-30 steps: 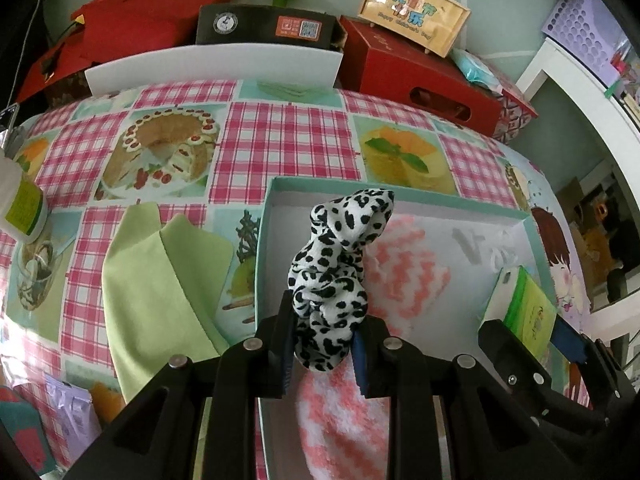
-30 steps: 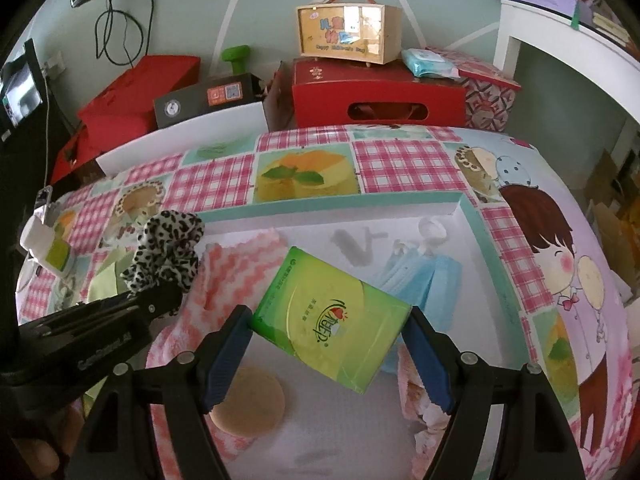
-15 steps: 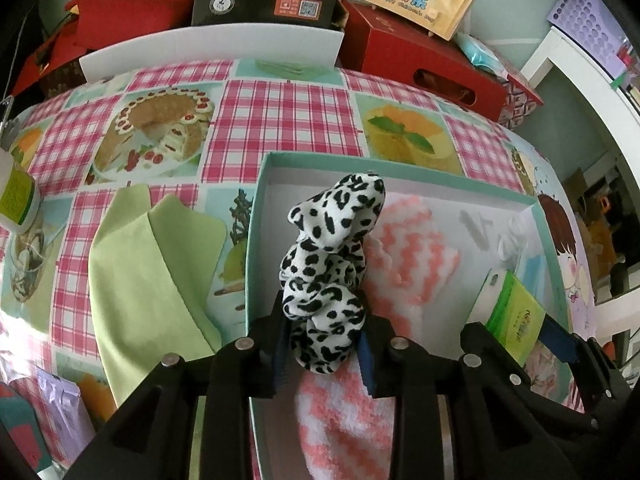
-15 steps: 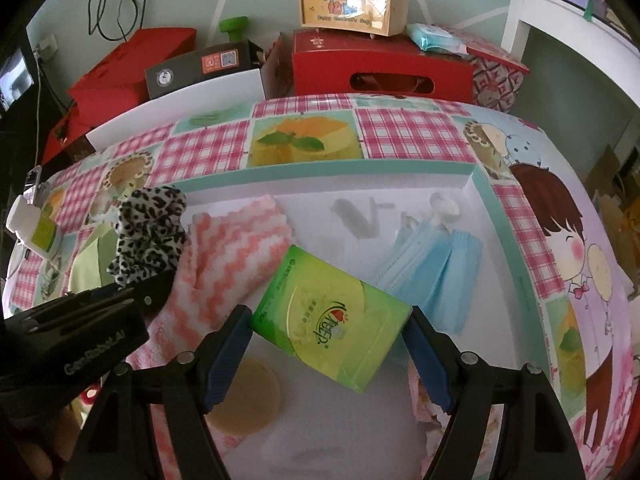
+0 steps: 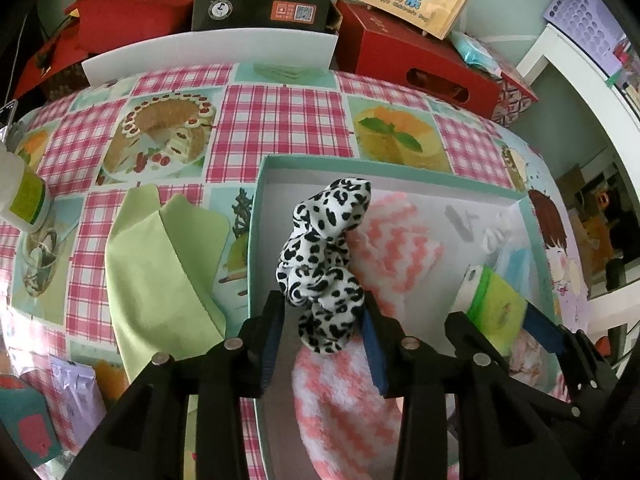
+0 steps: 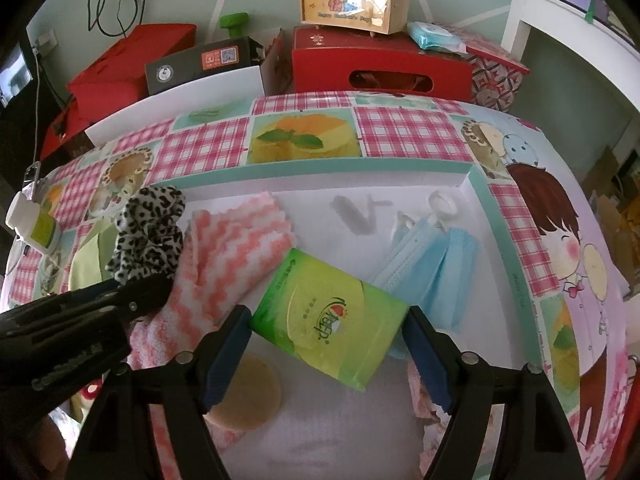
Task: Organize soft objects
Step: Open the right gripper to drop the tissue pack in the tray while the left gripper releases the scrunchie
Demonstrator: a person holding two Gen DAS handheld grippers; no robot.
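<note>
Nearby: green cloth [image 5: 160, 272] left of box [image 5: 256, 216]; bottle [image 5: 24, 196] further left.

One scrunchie [image 5: 326, 264], one tissue pack [image 6: 330, 316], two masks [image 6: 430, 264].

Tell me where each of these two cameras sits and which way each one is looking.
Left wrist: on the left gripper, looking steeply down along its fingers, which are opening around the leopard scrunchie over the box; the right gripper shows at right.
Right wrist: on the right gripper, looking steeply down at the green tissue pack between its fingers; the left gripper shows at left.
Shared: scrunchie, tissue pack, pink striped towel, box, checked tablecloth.
</note>
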